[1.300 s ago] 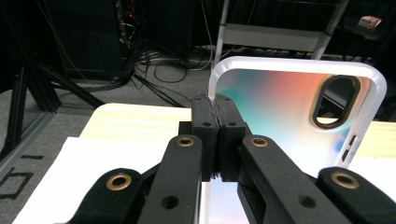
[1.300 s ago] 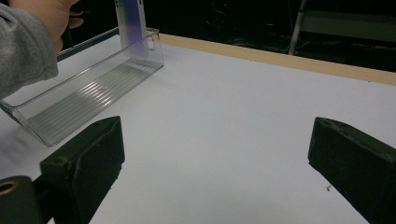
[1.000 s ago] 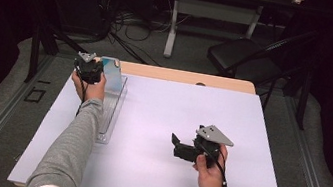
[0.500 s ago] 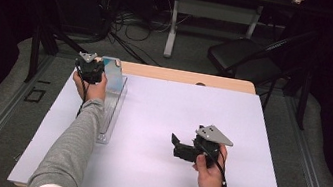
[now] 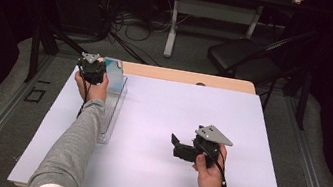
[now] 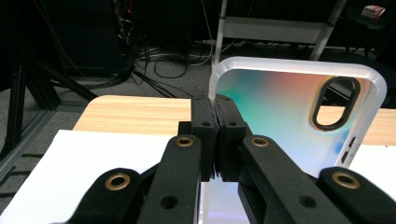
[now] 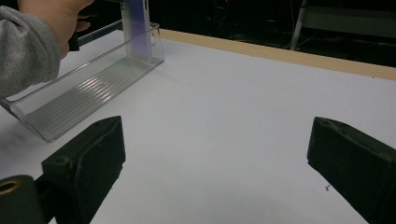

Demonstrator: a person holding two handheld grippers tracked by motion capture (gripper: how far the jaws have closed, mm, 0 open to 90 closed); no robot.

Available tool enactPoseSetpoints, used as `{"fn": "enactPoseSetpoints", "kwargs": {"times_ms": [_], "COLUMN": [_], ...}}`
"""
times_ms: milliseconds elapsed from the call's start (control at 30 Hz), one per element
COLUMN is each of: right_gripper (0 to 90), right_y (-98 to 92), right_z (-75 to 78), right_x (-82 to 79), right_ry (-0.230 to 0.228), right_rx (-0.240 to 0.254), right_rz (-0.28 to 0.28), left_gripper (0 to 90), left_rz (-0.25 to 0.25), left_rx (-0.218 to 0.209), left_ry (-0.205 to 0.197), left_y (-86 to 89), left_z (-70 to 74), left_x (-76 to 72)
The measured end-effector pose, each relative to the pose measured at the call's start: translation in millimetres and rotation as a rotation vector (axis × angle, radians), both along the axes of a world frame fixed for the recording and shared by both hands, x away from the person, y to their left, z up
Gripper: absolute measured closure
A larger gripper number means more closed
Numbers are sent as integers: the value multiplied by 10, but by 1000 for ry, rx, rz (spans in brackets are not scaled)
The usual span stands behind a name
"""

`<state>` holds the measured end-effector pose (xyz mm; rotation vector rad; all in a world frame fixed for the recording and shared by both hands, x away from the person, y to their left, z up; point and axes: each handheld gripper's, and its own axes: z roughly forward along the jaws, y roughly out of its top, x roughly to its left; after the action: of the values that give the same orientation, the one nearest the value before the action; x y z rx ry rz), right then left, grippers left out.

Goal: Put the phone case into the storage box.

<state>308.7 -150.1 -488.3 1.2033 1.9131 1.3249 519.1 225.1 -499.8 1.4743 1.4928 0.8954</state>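
Observation:
A phone case [image 6: 280,116] with an iridescent back and a frosted white rim stands upright at the far end of a clear plastic tray [image 5: 111,115]. My left gripper [image 6: 215,109] is shut on the case's left edge. In the high view the left gripper [image 5: 92,69] is at the table's far left with the case [image 5: 113,71] beside it. My right gripper [image 5: 175,145] hovers low over the white table surface at the centre right, jaws wide open and nothing between them [image 7: 219,144]. From there the tray [image 7: 84,98] and the case [image 7: 135,28] appear at the upper left.
A white sheet [image 5: 167,109] covers the table, with a wooden strip [image 5: 187,77] bare along the far edge. Beyond the table are a black chair [image 5: 245,60], floor cables and a desk frame. A grey sleeve lies along the tray's left side.

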Motion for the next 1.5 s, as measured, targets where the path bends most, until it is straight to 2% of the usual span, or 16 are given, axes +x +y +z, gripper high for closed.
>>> {"fn": "enactPoseSetpoints", "kwargs": {"times_ms": [500, 700, 1067, 1400, 1500], "right_gripper": [50, 54, 55, 56, 56], "right_y": [2, 6, 12, 7, 8], "right_z": [-2, -2, -7, -3, -3], "right_x": [2, 1, 0, -3, -6], "right_ry": [0, 4, 8, 8, 3], "right_rx": [-1, 2, -3, -3, -6], "right_rz": [2, 0, -1, -2, -1], "left_gripper": [865, 829, 671, 527, 489], "left_rz": [-20, -30, -42, -47, -57], "left_rx": [0, 11, 4, 22, 14], "left_ry": [2, -3, -31, -43, -40], "left_y": [2, -8, -8, -10, 8], "left_z": [-2, 18, 144, 298, 343], "left_x": [11, 0, -87, -213, -248]}}
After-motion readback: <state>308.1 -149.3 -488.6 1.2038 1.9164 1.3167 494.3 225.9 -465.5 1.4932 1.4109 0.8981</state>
